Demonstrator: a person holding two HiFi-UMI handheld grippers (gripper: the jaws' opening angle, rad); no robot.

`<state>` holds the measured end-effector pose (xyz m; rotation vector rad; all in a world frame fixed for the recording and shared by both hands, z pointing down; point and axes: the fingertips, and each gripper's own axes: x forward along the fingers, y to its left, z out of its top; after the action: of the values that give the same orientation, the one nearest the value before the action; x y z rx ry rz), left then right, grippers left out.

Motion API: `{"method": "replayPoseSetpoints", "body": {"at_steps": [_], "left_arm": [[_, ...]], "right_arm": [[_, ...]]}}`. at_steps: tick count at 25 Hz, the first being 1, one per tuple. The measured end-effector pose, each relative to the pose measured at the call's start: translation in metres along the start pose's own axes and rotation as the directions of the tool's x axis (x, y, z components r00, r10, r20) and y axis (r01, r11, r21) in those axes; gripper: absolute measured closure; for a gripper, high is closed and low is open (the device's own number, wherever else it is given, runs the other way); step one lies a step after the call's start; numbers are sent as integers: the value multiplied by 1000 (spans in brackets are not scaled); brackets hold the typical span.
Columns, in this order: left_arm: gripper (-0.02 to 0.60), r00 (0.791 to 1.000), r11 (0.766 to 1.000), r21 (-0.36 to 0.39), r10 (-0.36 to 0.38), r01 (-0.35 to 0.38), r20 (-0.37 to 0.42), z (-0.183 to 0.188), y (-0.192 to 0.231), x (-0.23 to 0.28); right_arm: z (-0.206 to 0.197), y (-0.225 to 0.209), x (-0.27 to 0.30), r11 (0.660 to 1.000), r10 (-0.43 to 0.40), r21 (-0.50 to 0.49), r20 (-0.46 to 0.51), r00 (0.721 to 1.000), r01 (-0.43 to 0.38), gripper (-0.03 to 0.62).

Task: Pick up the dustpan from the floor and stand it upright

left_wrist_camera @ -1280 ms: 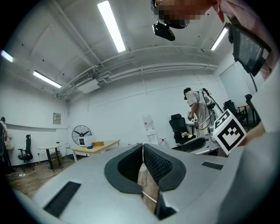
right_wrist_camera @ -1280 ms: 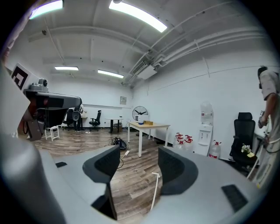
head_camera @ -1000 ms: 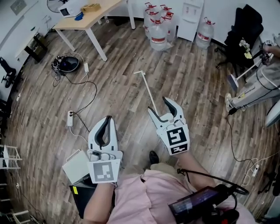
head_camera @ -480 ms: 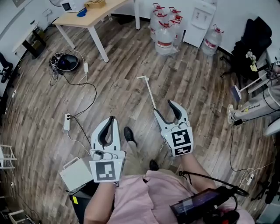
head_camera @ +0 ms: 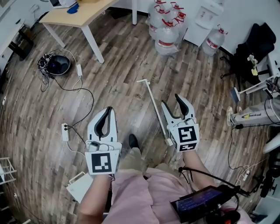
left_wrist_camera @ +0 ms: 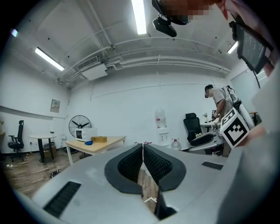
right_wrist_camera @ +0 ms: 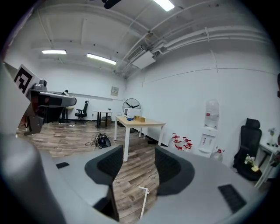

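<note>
Only the dustpan's long white handle (head_camera: 153,107) shows in the head view, lying on the wooden floor and running from its crossbar end toward my feet; the pan end is hidden beside my right gripper's body. My right gripper (head_camera: 172,101) hovers open just right of the handle, with nothing between its jaws. Its own view shows the handle (right_wrist_camera: 143,202) on the floor below the open jaws of the right gripper (right_wrist_camera: 138,159). My left gripper (head_camera: 108,110) is held left of the handle, shut and empty. In the left gripper view, the left gripper (left_wrist_camera: 142,146) has its pads pressed together.
A wooden table (head_camera: 83,11) and several water bottles (head_camera: 166,35) stand ahead. A cable bundle with a round device (head_camera: 57,64) and a power strip (head_camera: 64,131) lie at left. A white box (head_camera: 81,186) sits near my feet, a shoe (head_camera: 133,141) between the grippers. A black chair (head_camera: 258,43) stands at right.
I have stepped forward, so the floor and handle slid toward me. The right gripper now sits beside the handle's near end. Both grippers keep their states.
</note>
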<state>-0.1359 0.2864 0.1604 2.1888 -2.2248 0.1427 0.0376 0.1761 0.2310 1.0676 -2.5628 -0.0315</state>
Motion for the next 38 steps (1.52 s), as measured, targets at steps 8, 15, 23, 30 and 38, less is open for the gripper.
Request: {"method": "replayPoseSetpoints", "body": {"at_steps": [8, 15, 23, 30, 38], "left_arm": [[566, 998, 1000, 13, -18, 17, 53, 28, 63, 66], [566, 997, 997, 28, -71, 70, 41, 26, 63, 112], [566, 996, 995, 54, -86, 87, -12, 16, 71, 186], [566, 995, 994, 64, -81, 85, -62, 9, 70, 277], [566, 995, 989, 115, -82, 88, -55, 17, 65, 357]], "right_arm": [[49, -30, 67, 996, -82, -15, 22, 996, 82, 381], [58, -54, 98, 993, -117, 2, 32, 993, 117, 388], [47, -93, 164, 993, -111, 39, 3, 994, 111, 393], [48, -157, 236, 994, -93, 59, -2, 996, 93, 393], [49, -215, 298, 997, -47, 61, -11, 999, 47, 396]]}}
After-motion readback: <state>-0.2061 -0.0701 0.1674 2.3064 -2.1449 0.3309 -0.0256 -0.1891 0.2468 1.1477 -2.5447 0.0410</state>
